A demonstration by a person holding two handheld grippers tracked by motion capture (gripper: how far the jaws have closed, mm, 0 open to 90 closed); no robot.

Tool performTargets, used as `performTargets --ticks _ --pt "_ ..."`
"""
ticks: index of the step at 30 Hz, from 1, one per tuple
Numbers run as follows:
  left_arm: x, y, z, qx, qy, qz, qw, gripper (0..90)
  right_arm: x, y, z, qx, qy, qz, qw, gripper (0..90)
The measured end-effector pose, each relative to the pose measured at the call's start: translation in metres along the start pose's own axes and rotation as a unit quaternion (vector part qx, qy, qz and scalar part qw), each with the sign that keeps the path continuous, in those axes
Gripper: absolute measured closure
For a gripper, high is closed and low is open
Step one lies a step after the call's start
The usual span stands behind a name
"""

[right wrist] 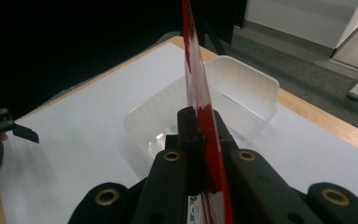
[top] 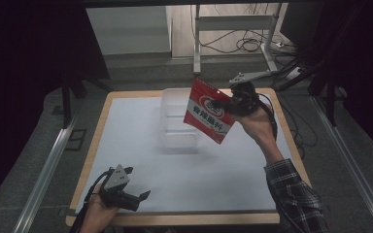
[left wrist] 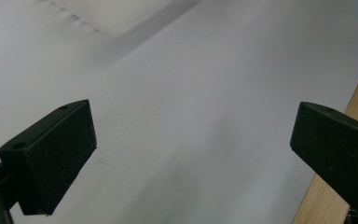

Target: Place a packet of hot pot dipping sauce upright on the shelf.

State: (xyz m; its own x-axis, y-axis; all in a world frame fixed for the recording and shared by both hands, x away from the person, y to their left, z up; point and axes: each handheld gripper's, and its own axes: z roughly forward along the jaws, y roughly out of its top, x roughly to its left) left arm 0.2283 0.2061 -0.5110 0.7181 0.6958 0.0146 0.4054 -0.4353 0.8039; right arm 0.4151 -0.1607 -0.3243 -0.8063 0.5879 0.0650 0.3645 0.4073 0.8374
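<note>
We hold a red and white snack bag up in the air with our right gripper. The bag hangs just over a clear plastic tub that sits near the far middle of the white table. We think the bag is up there so it can go down into the tub, but nobody told us the job, so that is only our guess. In the right gripper view the bag looks very thin, because we see it from its edge. The two black jaws are squeezed tight on the bag's edge, one on each side, with the bag pinched flat between them. The tub sits below and past the bag, open at the top. Our left gripper waits low by the near left side of the table, well away from the tub. It seems to be resting there so it stays out of the way. In the left gripper view its jaws are spread wide apart, with nothing between them, just the white table under them. A plaid sleeve covers our right arm.
</note>
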Motion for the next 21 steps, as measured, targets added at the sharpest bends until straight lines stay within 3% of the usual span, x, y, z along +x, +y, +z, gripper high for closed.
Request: performTargets --ticks 14,21 --pt "0.0 0.0 0.0 0.003 0.003 0.003 1.0 0.1 0.005 0.024 0.031 -0.014 0.014 -0.012 0.9997 87.7" --pt "-0.001 0.001 -0.001 0.003 0.003 0.004 1.0 0.1 0.012 0.034 0.056 -0.019 0.023 -0.017 0.9994 87.7"
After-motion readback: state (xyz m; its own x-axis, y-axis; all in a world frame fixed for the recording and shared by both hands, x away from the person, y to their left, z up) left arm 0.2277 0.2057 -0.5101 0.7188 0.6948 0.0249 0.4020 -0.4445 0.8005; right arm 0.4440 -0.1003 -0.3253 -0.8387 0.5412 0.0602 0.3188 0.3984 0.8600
